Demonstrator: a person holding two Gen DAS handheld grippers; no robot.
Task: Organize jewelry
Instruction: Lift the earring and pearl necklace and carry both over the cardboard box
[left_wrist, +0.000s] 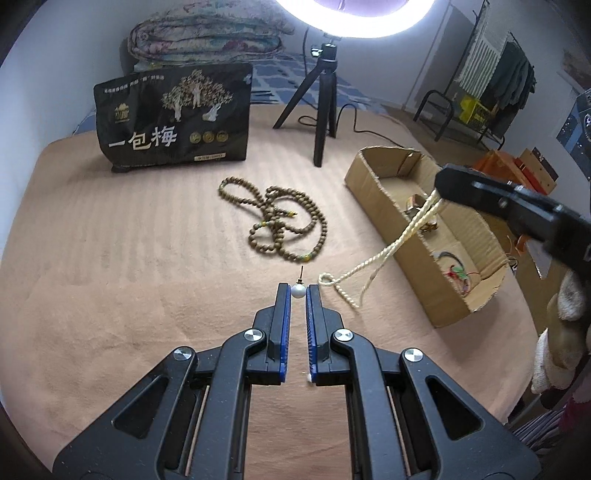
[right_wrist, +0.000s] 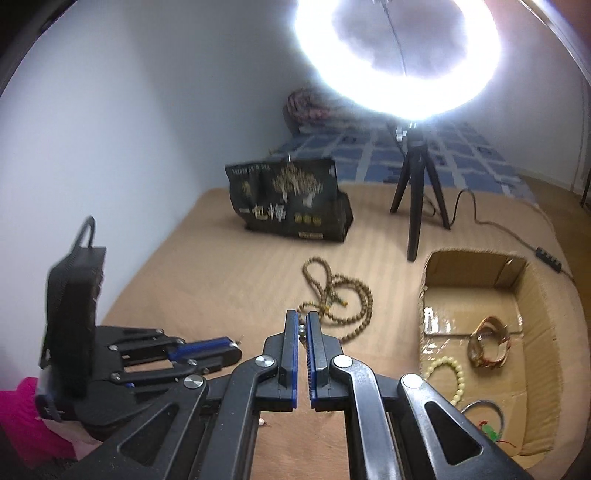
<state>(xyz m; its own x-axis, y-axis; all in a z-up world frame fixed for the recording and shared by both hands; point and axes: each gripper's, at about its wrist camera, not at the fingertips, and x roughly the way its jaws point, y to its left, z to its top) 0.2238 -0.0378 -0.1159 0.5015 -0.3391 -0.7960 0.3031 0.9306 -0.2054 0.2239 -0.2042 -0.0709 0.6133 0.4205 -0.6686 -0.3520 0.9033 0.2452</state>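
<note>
A tan ribbed bedcover (left_wrist: 110, 258) fills the frame, bare at left. An open cardboard box (left_wrist: 388, 206) lines the right edge; brown wooden beads (left_wrist: 273, 221) lie centre. Left gripper (left_wrist: 297, 291) pinches a white pearl (left_wrist: 297, 291); right gripper (right_wrist: 302, 328), upper right, clamps cream twisted cord (left_wrist: 388, 251).

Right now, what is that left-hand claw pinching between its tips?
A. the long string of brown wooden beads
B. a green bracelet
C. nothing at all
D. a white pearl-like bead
D: in the left wrist view the left gripper is closed on a small white bead with a thin pin sticking up from it, while the brown bead necklace lies loose on the tan cloth beyond.
</note>
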